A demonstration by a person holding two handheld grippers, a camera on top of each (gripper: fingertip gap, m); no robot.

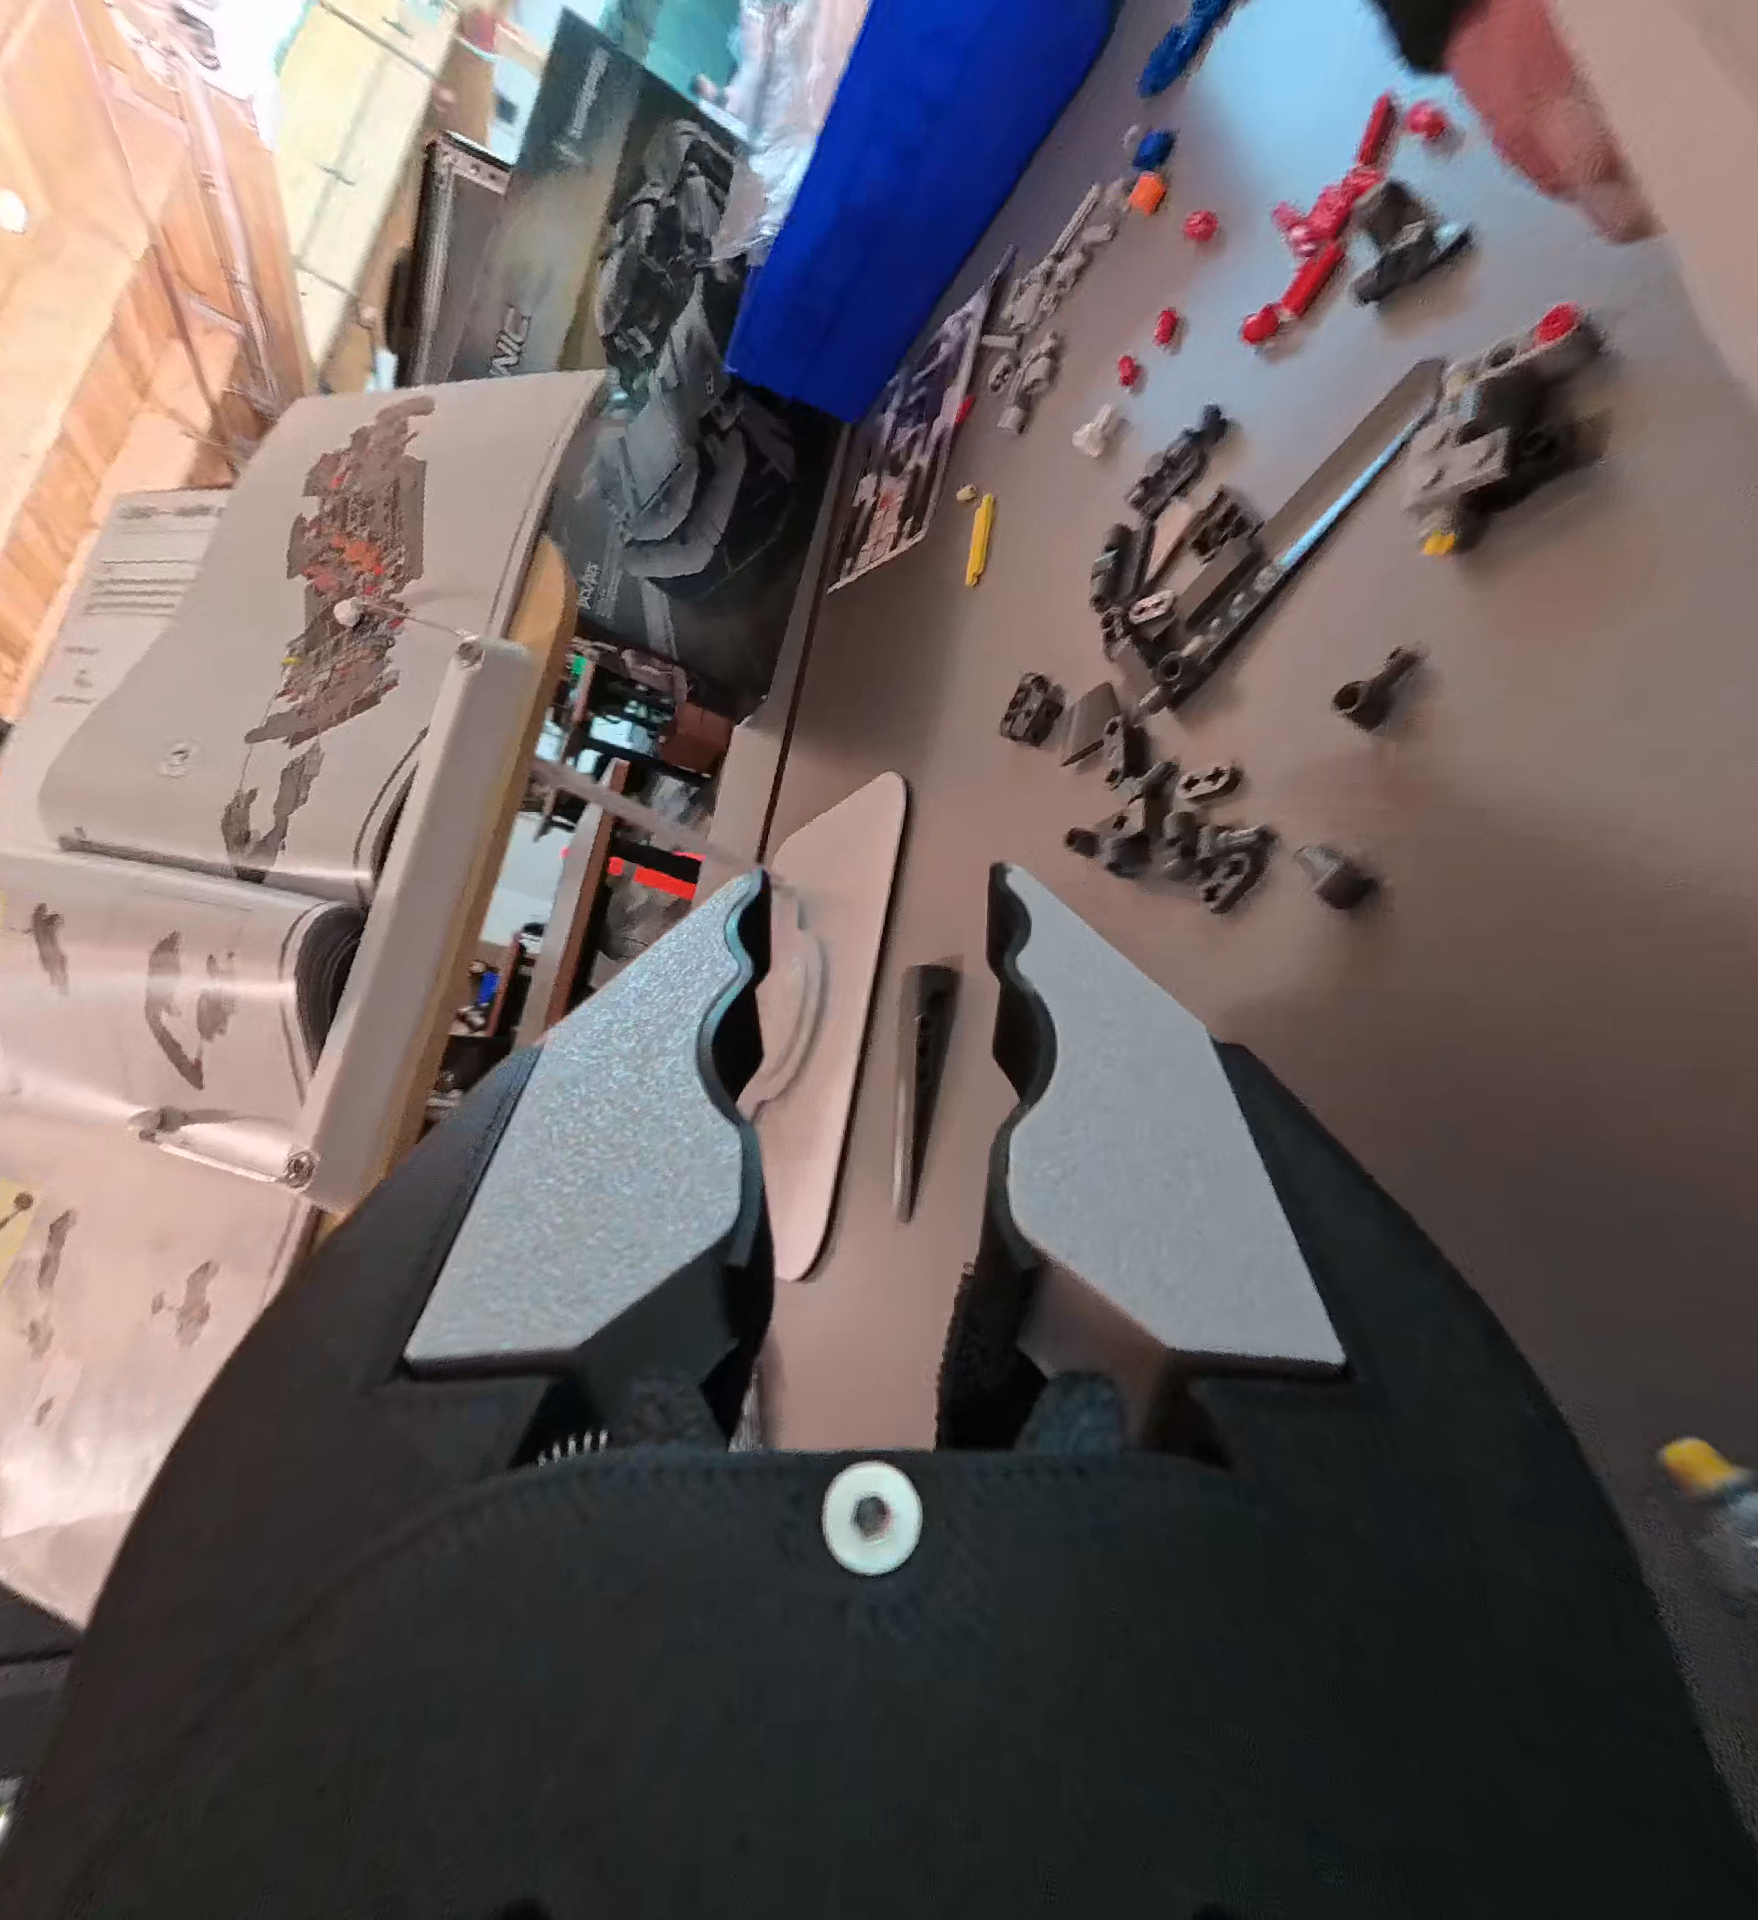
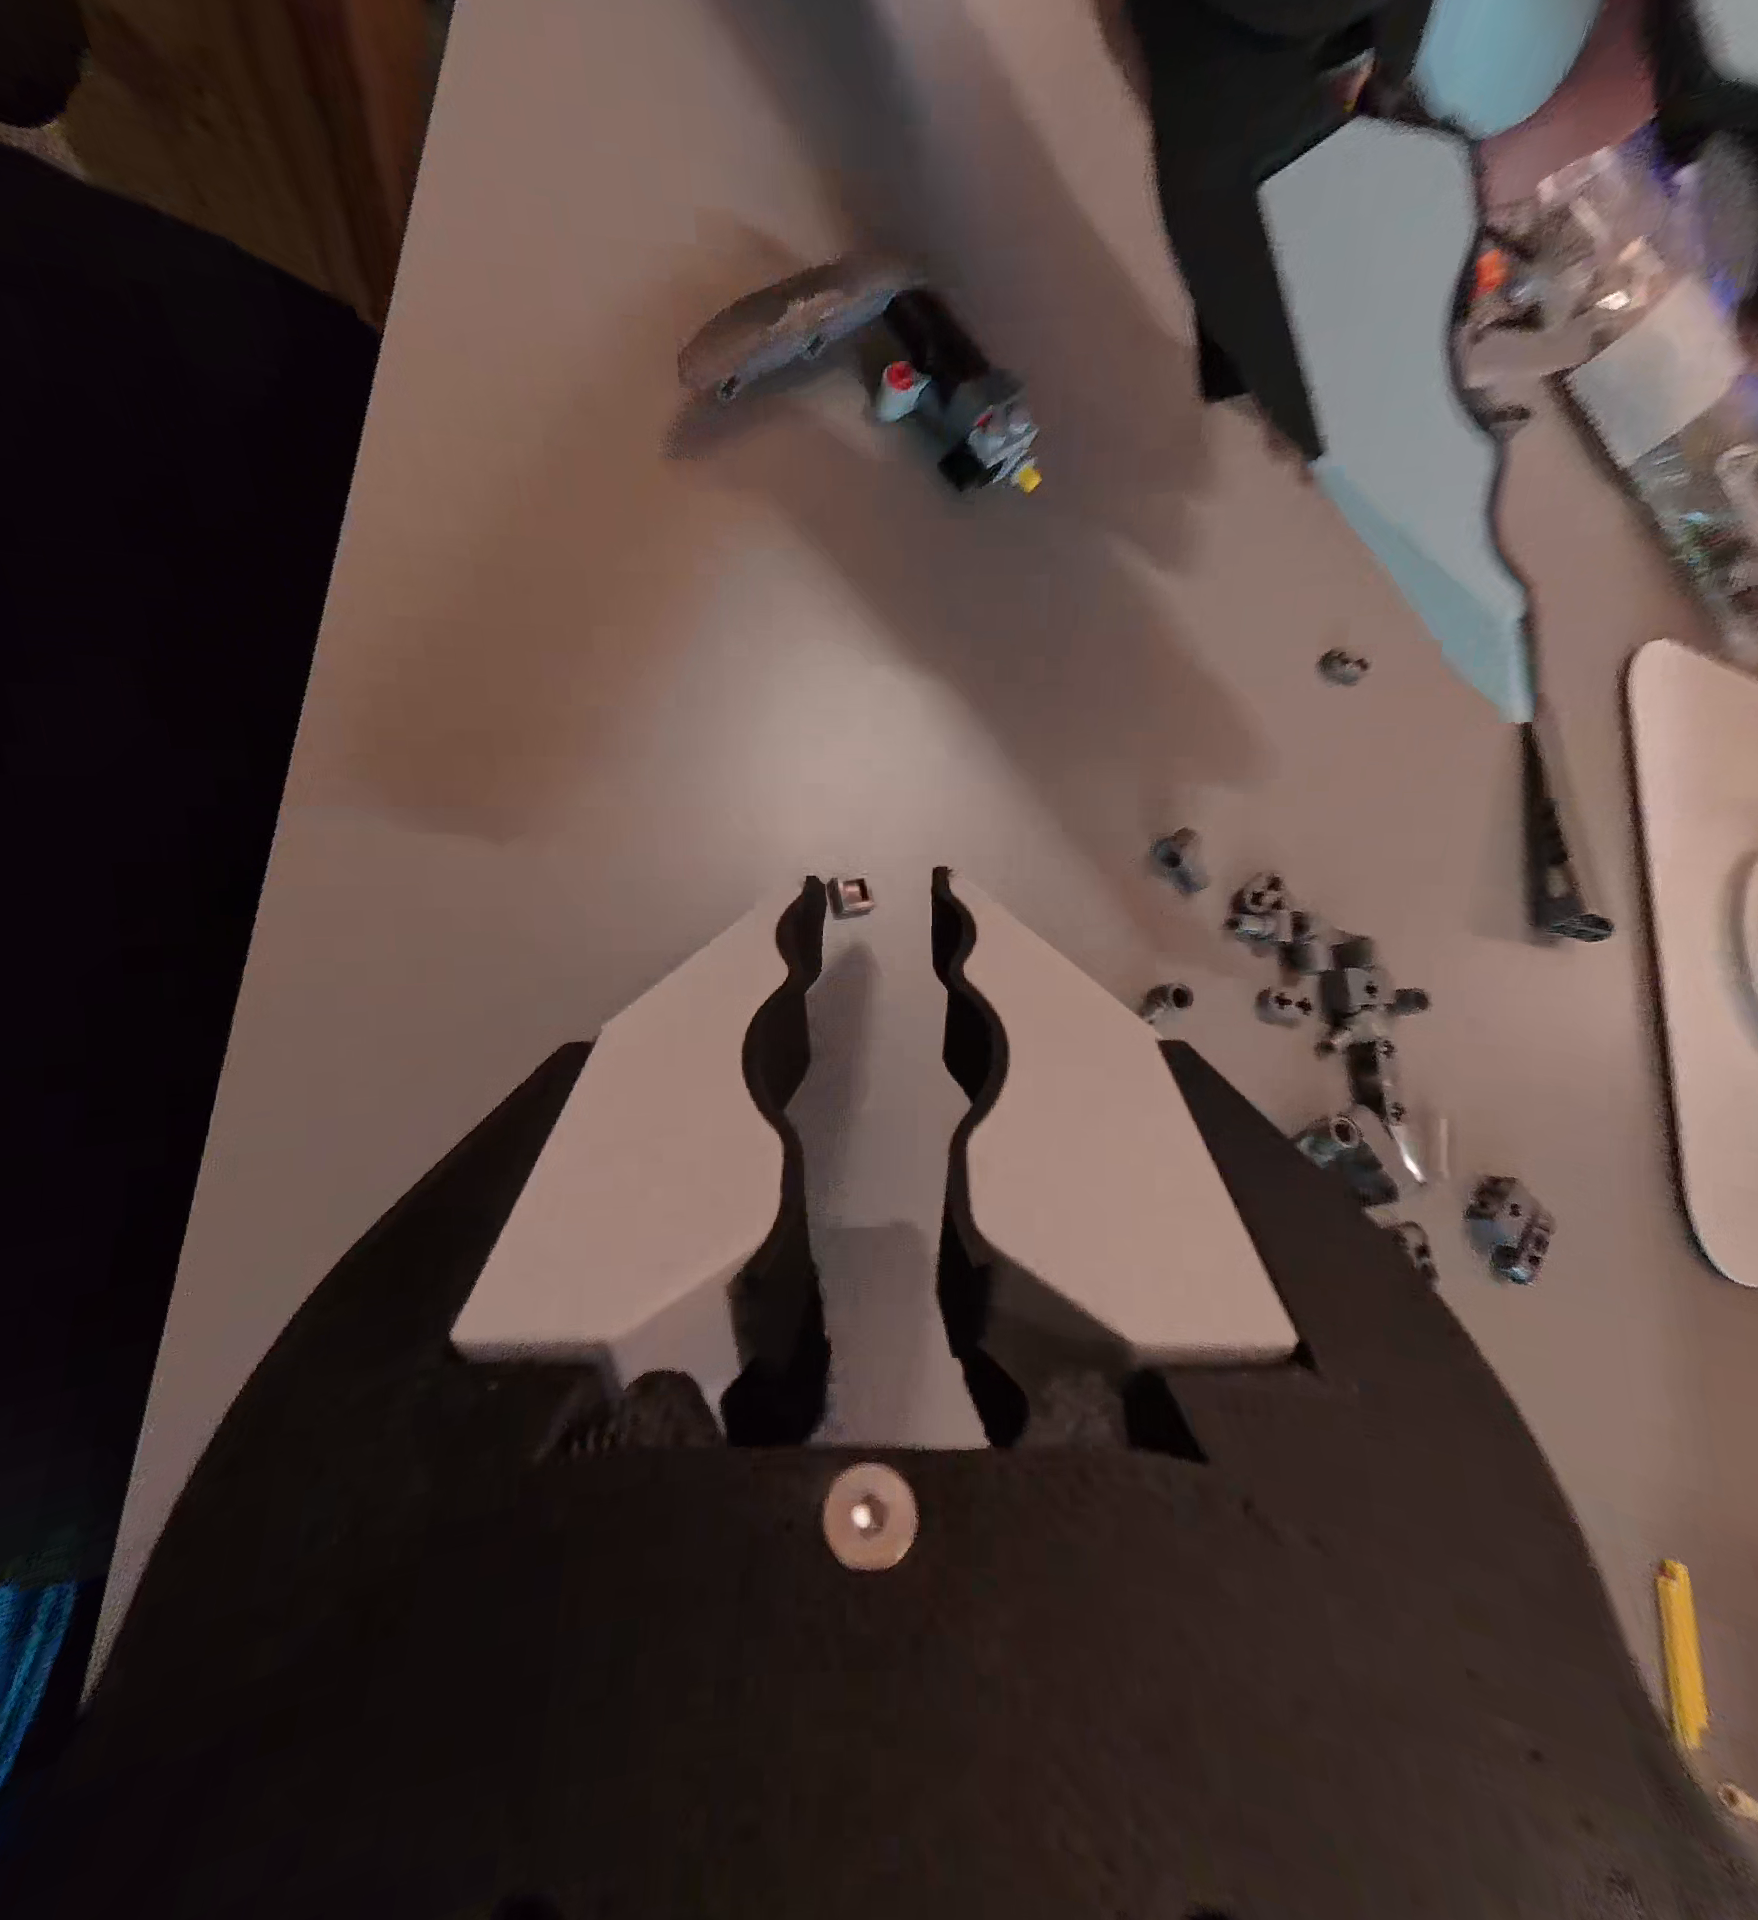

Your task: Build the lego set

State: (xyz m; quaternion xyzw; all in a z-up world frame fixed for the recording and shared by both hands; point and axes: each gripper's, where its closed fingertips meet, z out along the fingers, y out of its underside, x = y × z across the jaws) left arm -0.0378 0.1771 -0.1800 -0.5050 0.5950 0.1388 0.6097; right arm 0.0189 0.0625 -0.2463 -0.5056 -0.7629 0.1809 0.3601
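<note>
Beige surface [image 1: 1477, 1039] runs across both views, scattered with small building-toy parts, and both pictures are smeared by motion.

Left tongs [image 1: 880, 883] stand apart with nothing between the pads. A black tapered part [image 1: 922, 1070] lies on the surface in the gap between the fingers, touching neither. Just left of it lies a beige mat [image 1: 854, 883] with a pale rounded thing on it, partly hidden behind the left finger. Ahead and to the right sits a heap of dark grey parts [image 1: 1176, 842]; farther off are a long grey beam [image 1: 1342, 499], a chunky grey assembly [image 1: 1498, 426], red parts [image 1: 1311, 249], a yellow pin [image 1: 979, 535] and a blue cloth [image 1: 916, 177]. An open booklet [image 1: 262, 675] stands at the left edge, with a dark box [image 1: 667, 343] behind it.

Right tongs [image 2: 875, 883] are narrowly open. A tiny grey cube [image 2: 850, 896] sits at the tips, just beside the left fingertip [image 2: 810, 894] and clear of the right one; whether it touches the left tip I cannot tell. To the right lie grey parts [image 2: 1332, 987], a black beam [image 2: 1550, 842] and the mat [image 2: 1706, 935]. Farther ahead rests a grey-and-black assembly [image 2: 916, 364]. A clear bag [image 2: 1644, 343] lies at the upper right, a yellow stick [image 2: 1680, 1652] at the lower right.
</note>
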